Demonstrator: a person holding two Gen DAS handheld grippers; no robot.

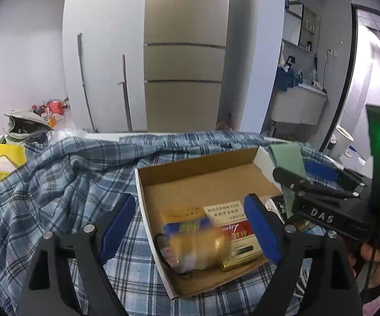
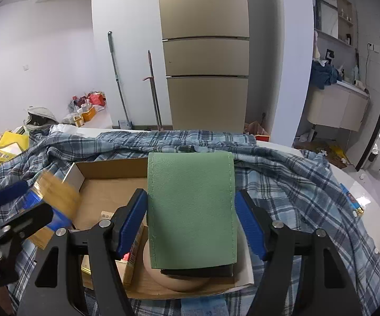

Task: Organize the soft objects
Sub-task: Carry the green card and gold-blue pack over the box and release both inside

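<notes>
Honestly, main risk was drop: my right gripper (image 2: pixel 191 218) bracketed green leatherette pouch (image 2: pixel 191 208), pads beside both edges, contact not clear; cannot tell if clamped. Pouch hung over right end of open brown cardboard box (image 2: pixel 105 169); slip would land it on round beige object (image 2: pixel 182 284) beneath. My left gripper (image 1: pixel 190 226) was spread wide, holding nothing, above blurred yellow-blue packet (image 1: pixel 195 242) in box. Rumpled blue plaid cloth (image 2: pixel 282 173) covered table; could snag. Beige fridge (image 2: pixel 205 52), mops behind.
</notes>
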